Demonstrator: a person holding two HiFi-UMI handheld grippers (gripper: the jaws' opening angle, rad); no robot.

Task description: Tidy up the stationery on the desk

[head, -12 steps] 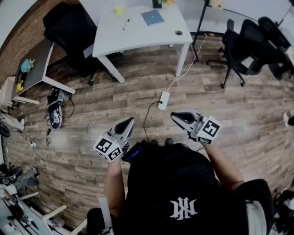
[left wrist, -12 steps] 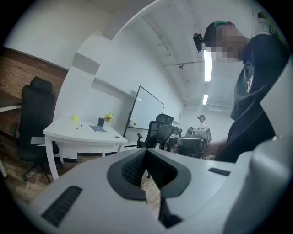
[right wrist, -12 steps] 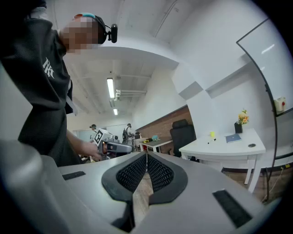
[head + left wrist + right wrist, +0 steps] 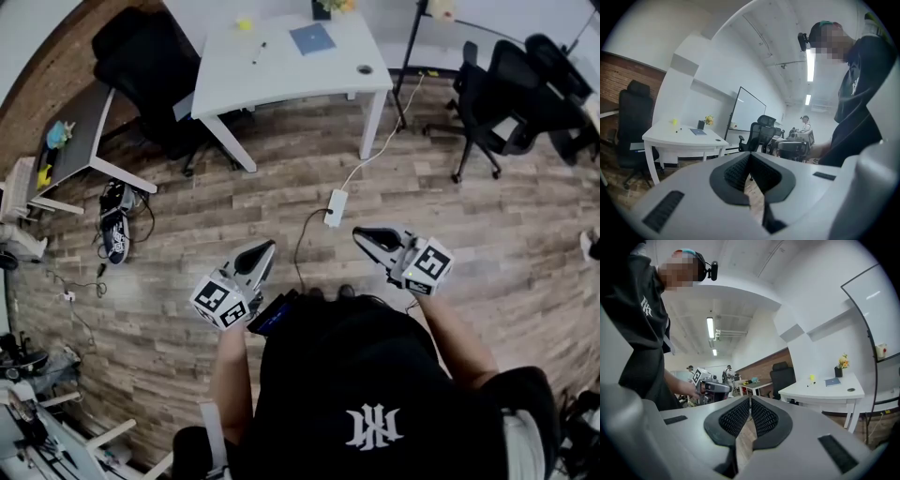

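Across the room stands a white desk (image 4: 281, 70) with a blue notebook (image 4: 311, 37), a dark pen (image 4: 257, 50), a small yellow object (image 4: 244, 23) and a flower pot (image 4: 324, 7) on it. My left gripper (image 4: 266, 247) and right gripper (image 4: 360, 233) are held over the wooden floor, well short of the desk, both shut with nothing in them. In the left gripper view the gripper (image 4: 750, 154) points past the desk (image 4: 670, 137) and notebook (image 4: 698, 132). The right gripper (image 4: 750, 399) has the desk (image 4: 825, 391), notebook (image 4: 832, 381) and yellow object (image 4: 812, 378) at its right.
A power strip (image 4: 335, 205) with its cable lies on the floor between me and the desk. Black office chairs (image 4: 141, 56) (image 4: 502, 94) flank the desk. A grey side table (image 4: 80, 141) and shoes (image 4: 112, 230) are at the left. Other people work in the background (image 4: 701, 380).
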